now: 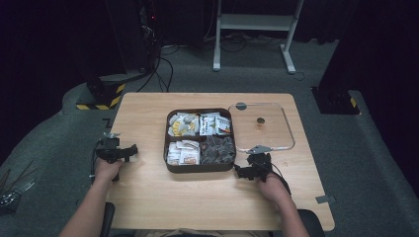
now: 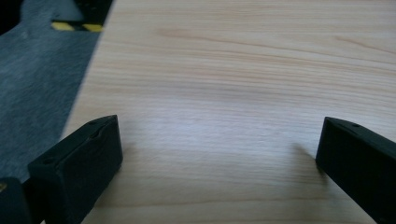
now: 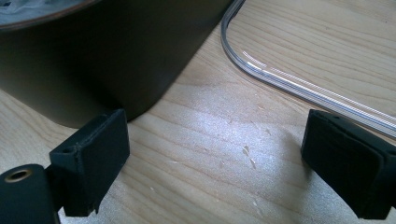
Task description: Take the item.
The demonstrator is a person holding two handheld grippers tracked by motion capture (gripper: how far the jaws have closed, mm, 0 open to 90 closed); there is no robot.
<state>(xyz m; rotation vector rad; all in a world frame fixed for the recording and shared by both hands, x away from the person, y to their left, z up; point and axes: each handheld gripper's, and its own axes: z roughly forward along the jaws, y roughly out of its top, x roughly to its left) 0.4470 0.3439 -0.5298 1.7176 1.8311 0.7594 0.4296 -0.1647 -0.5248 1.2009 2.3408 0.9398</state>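
A dark brown tray (image 1: 168,139) with four compartments sits mid-table, holding white and yellow snack packets and dark wrapped pieces. To its right lies a clear lid (image 1: 288,129) flat on the wood, a small round object under it. My left gripper (image 1: 121,151) rests at the table's left edge, jaws wide open over bare wood (image 2: 219,154). My right gripper (image 1: 250,170) sits just off the tray's front right corner (image 3: 116,60), open and empty, with the lid's rim (image 3: 289,84) ahead of it.
The wooden table (image 1: 197,197) has bare room along its front. The left edge drops to grey carpet (image 2: 32,93). A piece of grey tape (image 1: 325,199) lies at the front right. A white stand frame (image 1: 254,22) stands beyond the table.
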